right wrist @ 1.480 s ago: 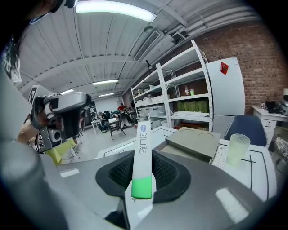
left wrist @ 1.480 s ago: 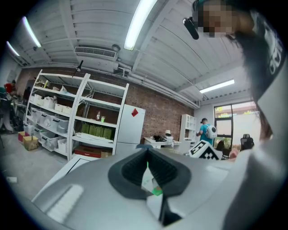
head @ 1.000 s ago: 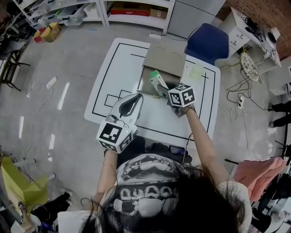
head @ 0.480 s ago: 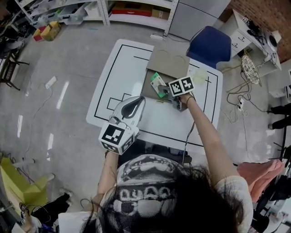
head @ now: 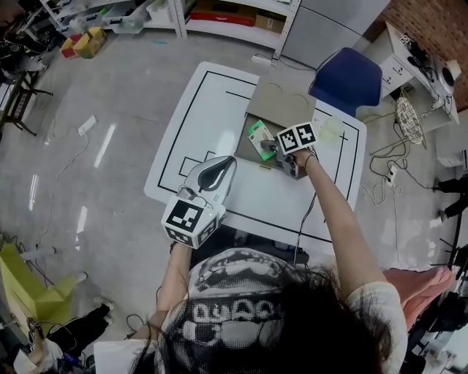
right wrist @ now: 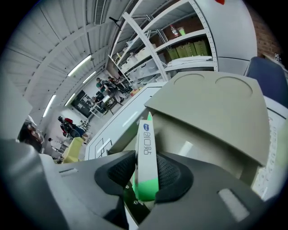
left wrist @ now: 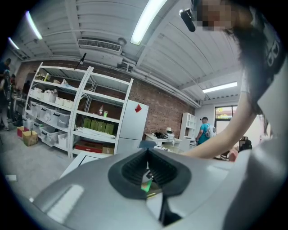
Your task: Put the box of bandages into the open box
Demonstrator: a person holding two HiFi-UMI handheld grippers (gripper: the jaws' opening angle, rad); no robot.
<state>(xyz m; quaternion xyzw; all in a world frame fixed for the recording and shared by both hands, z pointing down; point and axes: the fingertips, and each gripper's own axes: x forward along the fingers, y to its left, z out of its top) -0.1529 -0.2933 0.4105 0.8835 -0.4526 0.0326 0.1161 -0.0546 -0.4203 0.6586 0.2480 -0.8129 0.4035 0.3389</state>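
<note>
The box of bandages (head: 257, 136), green and white, stands on edge between the pads of my right gripper (head: 268, 148), just over the open cardboard box (head: 280, 104) with its lid flap raised at the back. In the right gripper view the box of bandages (right wrist: 146, 150) is still touched by both pads of the right gripper (right wrist: 146, 167), whose jaws are opening, and the open box (right wrist: 211, 112) lies right behind it. My left gripper (head: 225, 163) hangs near the table's front edge, shut and empty; in its own view the left gripper (left wrist: 147, 156) shows its pads together.
The white table (head: 207, 109) carries black outline markings and a pale sheet (head: 329, 131) at its right. A blue chair (head: 348, 70) stands behind the table, shelving (head: 219, 14) along the far wall, and cables (head: 380, 172) on the floor at the right.
My right gripper has carried the box of bandages farther from me, up to the open box. The left gripper has hardly moved.
</note>
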